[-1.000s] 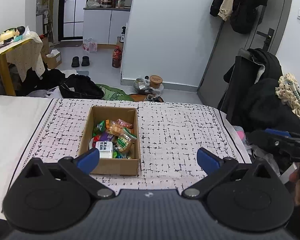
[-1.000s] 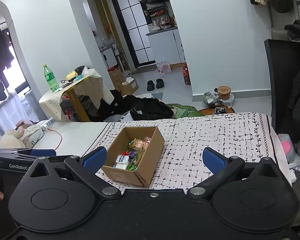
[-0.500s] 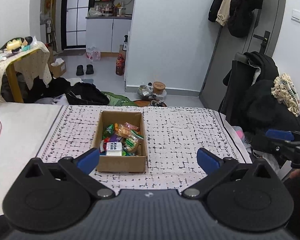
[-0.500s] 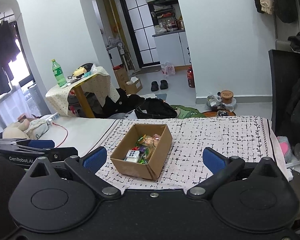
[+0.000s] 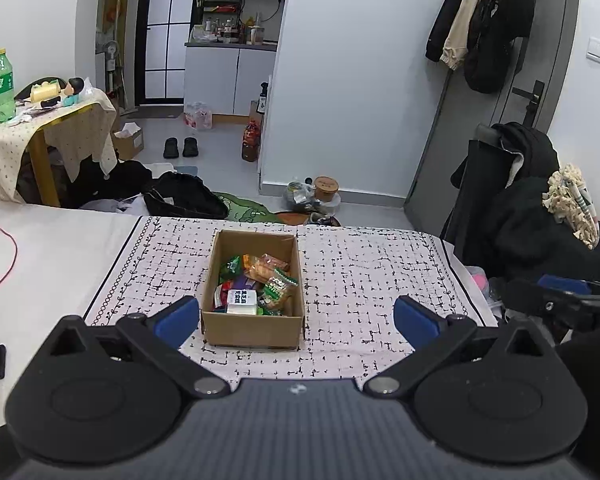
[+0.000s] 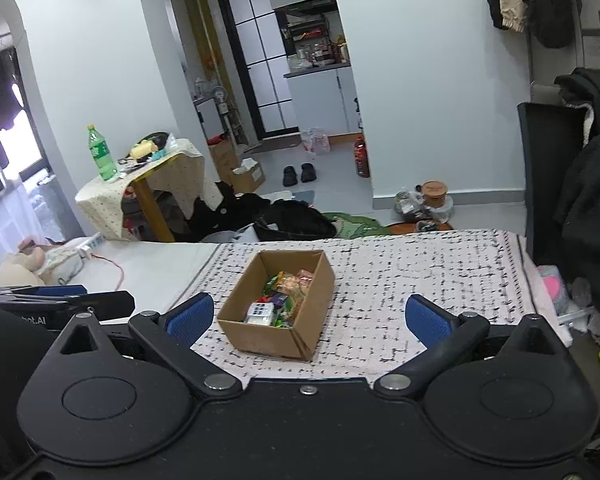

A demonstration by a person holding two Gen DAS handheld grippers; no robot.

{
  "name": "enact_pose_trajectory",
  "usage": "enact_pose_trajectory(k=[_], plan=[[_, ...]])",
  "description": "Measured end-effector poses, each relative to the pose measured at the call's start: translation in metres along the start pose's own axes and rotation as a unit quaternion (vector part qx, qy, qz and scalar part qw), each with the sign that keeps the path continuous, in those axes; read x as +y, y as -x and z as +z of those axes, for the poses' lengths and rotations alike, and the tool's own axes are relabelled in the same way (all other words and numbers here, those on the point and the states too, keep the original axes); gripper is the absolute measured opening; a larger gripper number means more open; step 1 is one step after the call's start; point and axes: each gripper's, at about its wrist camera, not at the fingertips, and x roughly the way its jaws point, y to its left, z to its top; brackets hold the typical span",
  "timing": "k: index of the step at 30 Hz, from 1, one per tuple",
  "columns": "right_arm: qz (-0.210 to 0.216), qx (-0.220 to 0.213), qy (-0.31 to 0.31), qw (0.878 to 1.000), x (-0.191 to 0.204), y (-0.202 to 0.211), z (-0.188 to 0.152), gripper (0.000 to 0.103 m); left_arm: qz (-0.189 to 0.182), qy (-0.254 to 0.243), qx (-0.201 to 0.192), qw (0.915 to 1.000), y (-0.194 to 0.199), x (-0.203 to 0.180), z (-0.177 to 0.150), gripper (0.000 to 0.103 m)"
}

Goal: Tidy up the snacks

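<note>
An open cardboard box [image 5: 252,330] stands on the patterned cloth [image 5: 360,276] and holds several wrapped snacks [image 5: 260,280], among them a white packet [image 5: 242,302]. It also shows in the right wrist view [image 6: 260,336] with the snacks [image 6: 284,292] inside. My left gripper [image 5: 296,320] is open and empty, held back from the box's near side. My right gripper [image 6: 306,318] is open and empty, to the right of the left one and also short of the box. The right gripper shows at the left view's right edge [image 5: 560,296].
The cloth covers a white bed [image 5: 40,248] with a red cable [image 5: 8,256]. A chair heaped with dark clothes [image 5: 540,216] stands at the right. A small table with a green bottle [image 5: 2,88] stands far left. Bags and shoes lie on the floor beyond.
Both grippers have drawn back and risen, so the box looks smaller and farther off. Both stay open and empty. The box and snacks have not moved.
</note>
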Motion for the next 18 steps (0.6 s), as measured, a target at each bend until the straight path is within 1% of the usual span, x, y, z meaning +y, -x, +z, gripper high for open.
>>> enact_pose_trajectory(k=[4, 8, 18], plan=[[-0.003, 0.003, -0.001, 1.000, 0.0001, -0.0017, -0.0015, 0.103, 0.001, 0.018, 0.006, 0.9998, -0.0036, -0.0013, 0.0006, 0.103], [0.003, 0.008, -0.008, 1.000, -0.0021, -0.0046, -0.0022, 0.103, 0.003, 0.019, 0.008, 0.9998, -0.0045, -0.0018, 0.0006, 0.103], [-0.001, 0.010, -0.005, 1.000, 0.0007, -0.0044, -0.0022, 0.103, 0.003, 0.022, 0.008, 0.9997, -0.0050, -0.0019, -0.0010, 0.103]])
